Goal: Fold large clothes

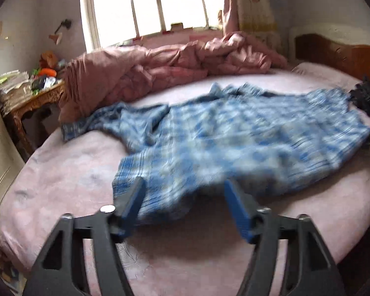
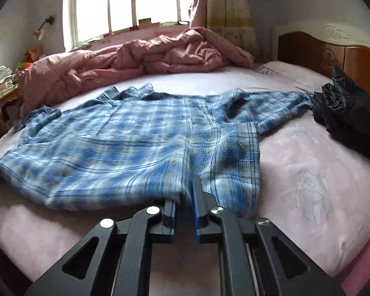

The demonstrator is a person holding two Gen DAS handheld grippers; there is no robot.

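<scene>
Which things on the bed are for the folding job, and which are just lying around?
For the job:
- blue plaid shirt, spread on the bed
- left hand-held gripper, open
- right hand-held gripper, at the shirt's hem

Just lying about:
- pink quilt, bunched by the window
- black jacket
- cluttered side table

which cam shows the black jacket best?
Right wrist: the black jacket lies in full view at the bed's right side, sharp enough to show its shiny folds. Left wrist catches only a dark blurred sliver at the frame's right edge.
</scene>
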